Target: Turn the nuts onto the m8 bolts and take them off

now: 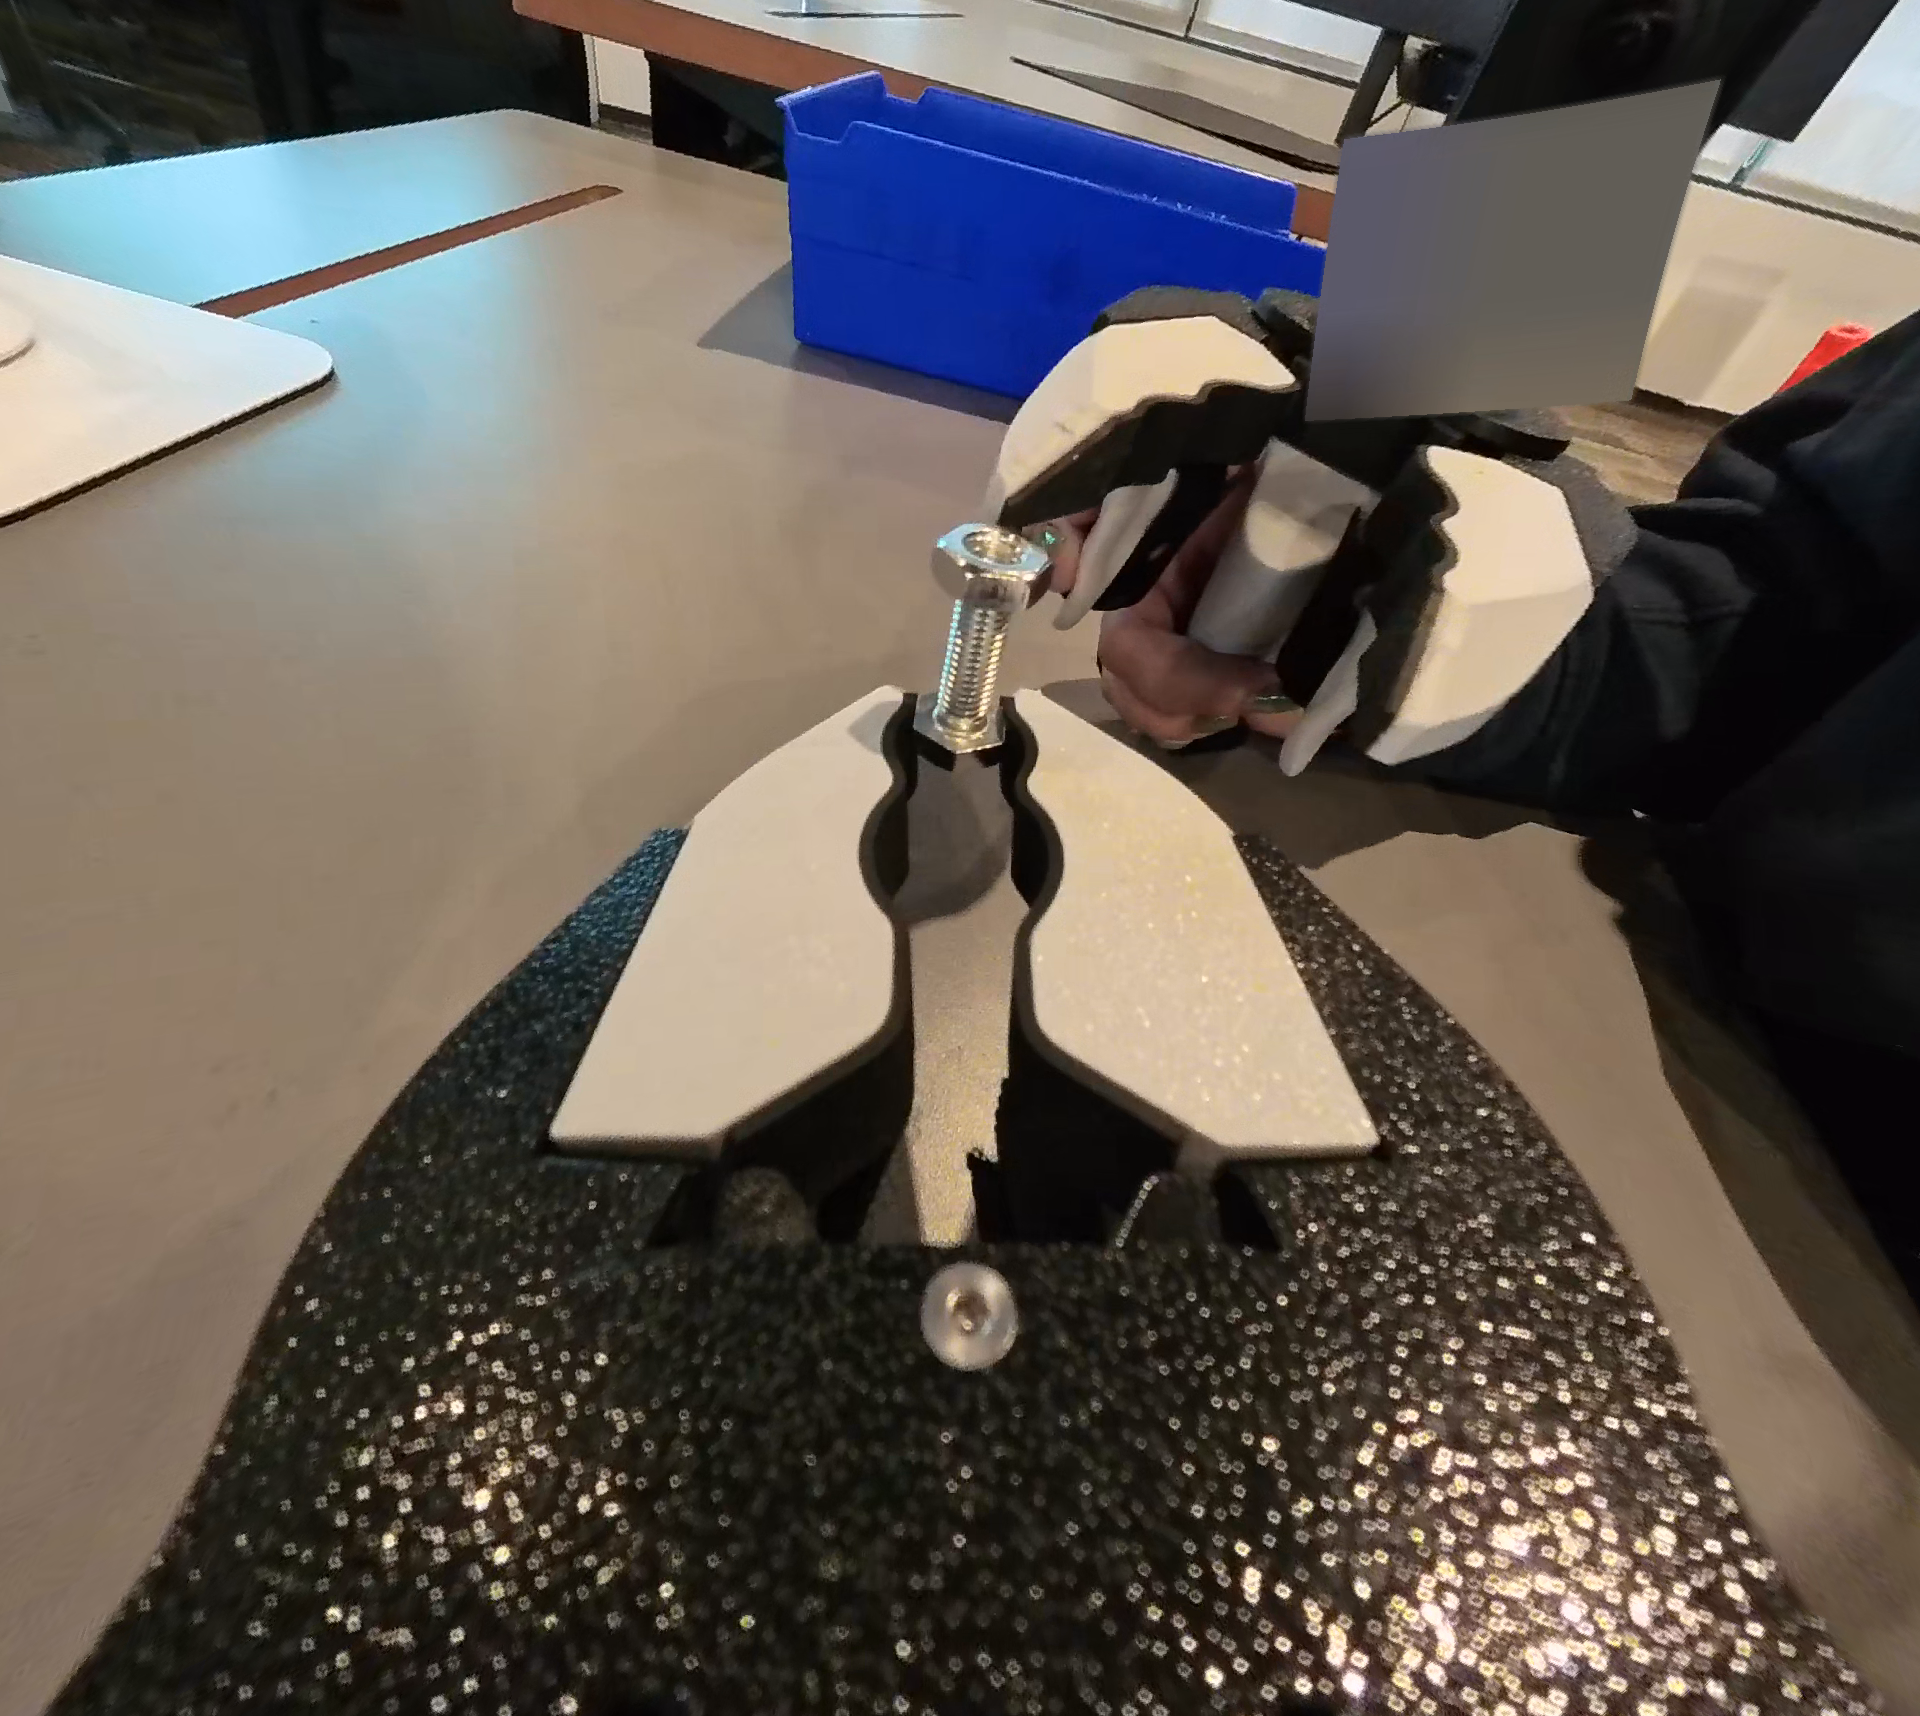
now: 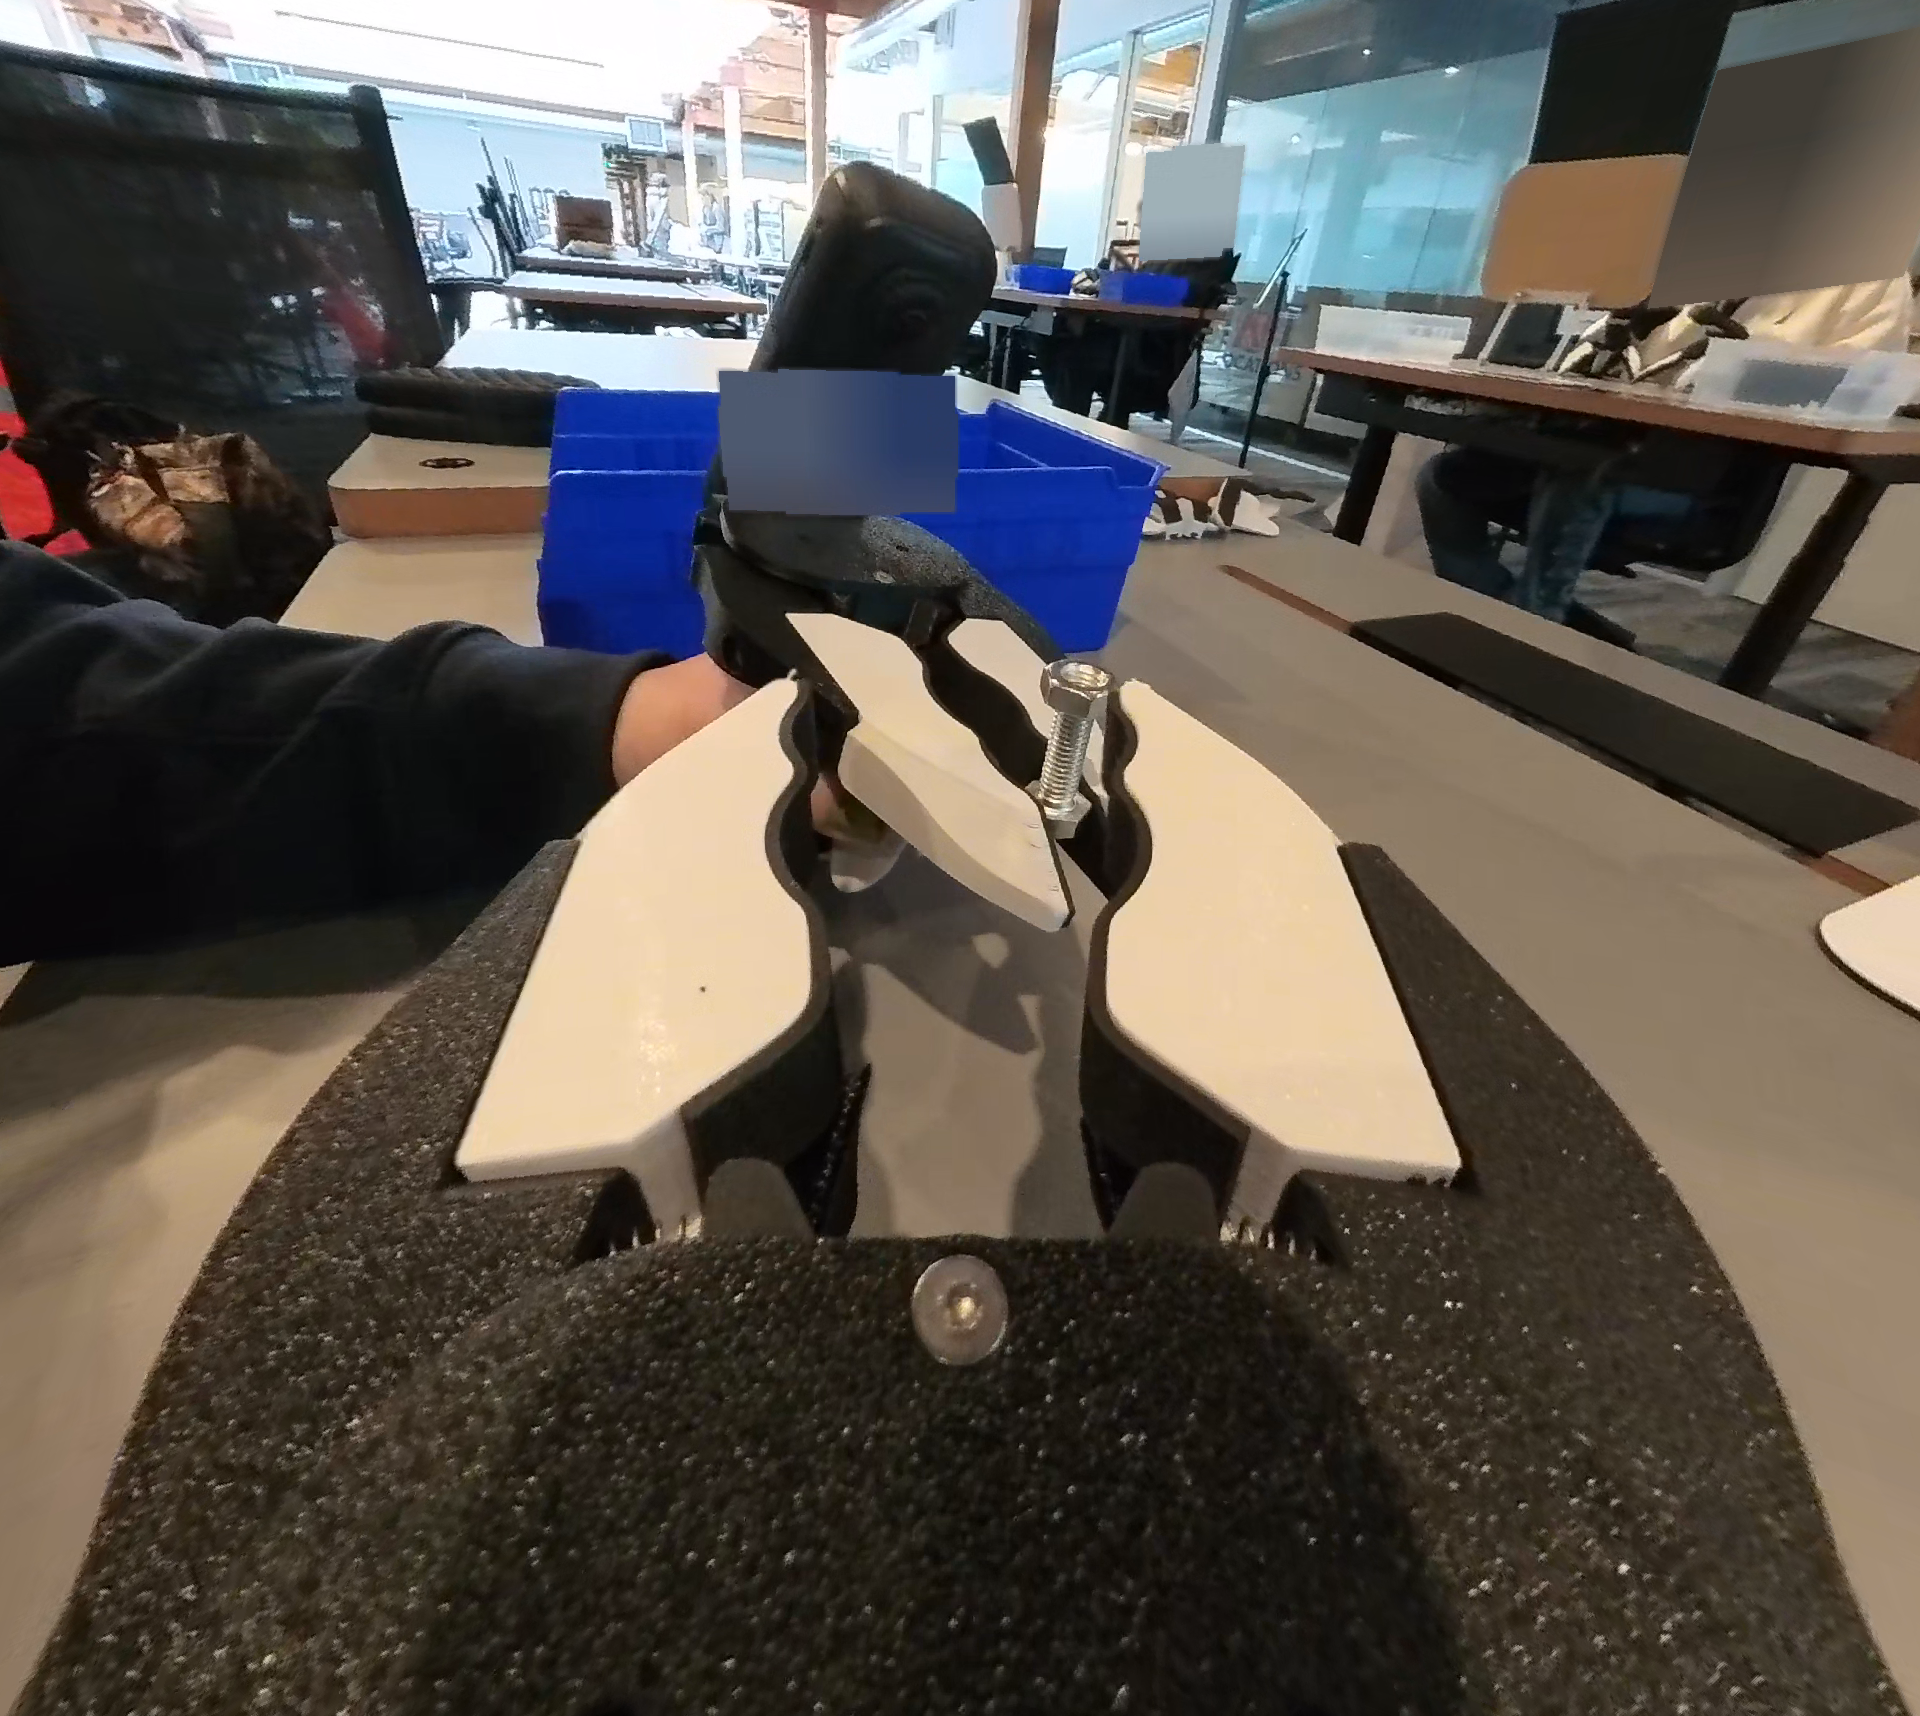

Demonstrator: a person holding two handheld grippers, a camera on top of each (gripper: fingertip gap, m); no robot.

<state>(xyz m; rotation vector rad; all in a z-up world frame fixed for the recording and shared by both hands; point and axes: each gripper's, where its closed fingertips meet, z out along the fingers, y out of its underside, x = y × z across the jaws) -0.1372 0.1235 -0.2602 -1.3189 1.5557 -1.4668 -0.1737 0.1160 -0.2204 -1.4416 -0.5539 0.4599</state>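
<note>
Silver threaded M8 bolt (image 1: 966,658) upright above the grey tabletop (image 1: 416,627), hex head down, clamped between the tips of the left gripper (image 1: 956,724). White, black-edged fingers (image 1: 769,918) of that gripper clenched on the head, with only a narrow slot between them farther back. Silver hex nut (image 1: 982,558) seated at the very top of the thread, bore facing up.

Right gripper (image 1: 1044,565) just beside the nut on its right, tilted downward, jaws spread and holding nothing. Upper fingertip close above the nut's edge, lower one just beside it; impossible to tell whether either touches. Person's hand (image 1: 1174,669) wrapped around the handle behind, dark sleeve (image 1: 1714,627) trailing off to the right.

From the right wrist view: right gripper (image 2: 961,700) released wide, with the bolt (image 2: 1070,757) and nut (image 2: 1076,687) standing between its fingers, close against the inner edge of the right-hand finger (image 2: 1247,918). Left gripper (image 2: 1055,835) reaching in from the upper left, gripping the bolt's head.

Blue plastic bin (image 1: 987,253) farther back on the table, well apart from the bolt. White rounded mat (image 1: 125,388) at the left edge.
</note>
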